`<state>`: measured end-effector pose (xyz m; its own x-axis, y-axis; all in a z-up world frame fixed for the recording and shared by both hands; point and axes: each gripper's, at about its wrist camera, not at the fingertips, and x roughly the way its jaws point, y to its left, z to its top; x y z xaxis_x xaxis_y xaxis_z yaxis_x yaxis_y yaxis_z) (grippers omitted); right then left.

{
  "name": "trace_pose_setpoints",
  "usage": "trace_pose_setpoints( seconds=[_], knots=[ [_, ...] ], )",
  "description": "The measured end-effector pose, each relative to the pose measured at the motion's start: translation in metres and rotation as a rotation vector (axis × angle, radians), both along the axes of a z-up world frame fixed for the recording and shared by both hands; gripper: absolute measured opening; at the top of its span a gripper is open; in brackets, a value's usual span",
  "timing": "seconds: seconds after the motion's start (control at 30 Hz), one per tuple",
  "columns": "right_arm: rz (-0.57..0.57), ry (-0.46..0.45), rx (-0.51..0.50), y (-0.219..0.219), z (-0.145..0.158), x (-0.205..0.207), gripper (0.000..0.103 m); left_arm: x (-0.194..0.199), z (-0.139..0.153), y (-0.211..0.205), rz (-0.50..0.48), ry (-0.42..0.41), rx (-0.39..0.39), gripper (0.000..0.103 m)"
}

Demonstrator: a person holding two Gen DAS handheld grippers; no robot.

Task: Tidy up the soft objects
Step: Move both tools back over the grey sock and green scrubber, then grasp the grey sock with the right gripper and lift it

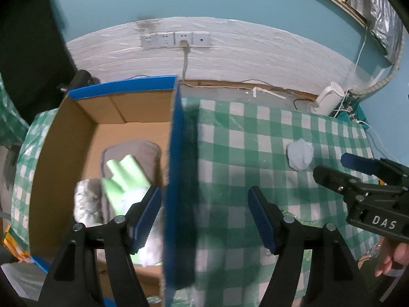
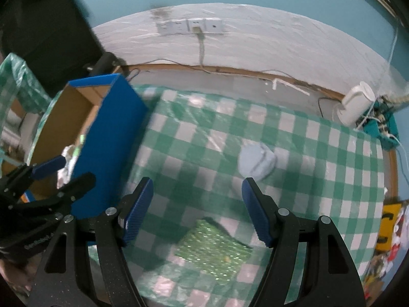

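**Inspector:** State of your tongs?

**Me:** My left gripper (image 1: 204, 220) and right gripper (image 2: 198, 211) are both gaping, holding nothing. The left is straddling the box (image 1: 182, 179) wall; withdrawing carelessly, I am risking snagging it.

**Inspector:** Remaining items?

**Me:** The green pad (image 2: 213, 250) is lying near the tablecloth's (image 2: 332, 179) front edge beneath my right; the grey bundle (image 2: 257, 162) is sitting farther back. Blur is risking a mis-grab.
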<state>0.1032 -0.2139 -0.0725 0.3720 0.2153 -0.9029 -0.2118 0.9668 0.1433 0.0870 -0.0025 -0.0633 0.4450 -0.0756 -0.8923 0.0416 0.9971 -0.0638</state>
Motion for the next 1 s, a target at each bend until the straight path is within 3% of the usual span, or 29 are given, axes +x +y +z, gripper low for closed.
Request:
trace_pose_setpoints(
  seconds=[0.5, 0.63, 1.0],
  knots=[
    [-0.133, 0.110, -0.010, -0.067, -0.059, 0.046, 0.072, 0.044, -0.035, -0.063, -0.090, 0.069, 0.009, 0.071],
    [-0.152, 0.137, 0.031, -0.071, -0.076, 0.058, 0.072, 0.056, -0.045, -0.073, -0.108, 0.086, 0.025, 0.071],
    [-0.189, 0.169, -0.013, -0.072, -0.111, 0.081, 0.072, 0.071, -0.071, -0.078, -0.117, 0.138, 0.034, 0.071]
  ],
)
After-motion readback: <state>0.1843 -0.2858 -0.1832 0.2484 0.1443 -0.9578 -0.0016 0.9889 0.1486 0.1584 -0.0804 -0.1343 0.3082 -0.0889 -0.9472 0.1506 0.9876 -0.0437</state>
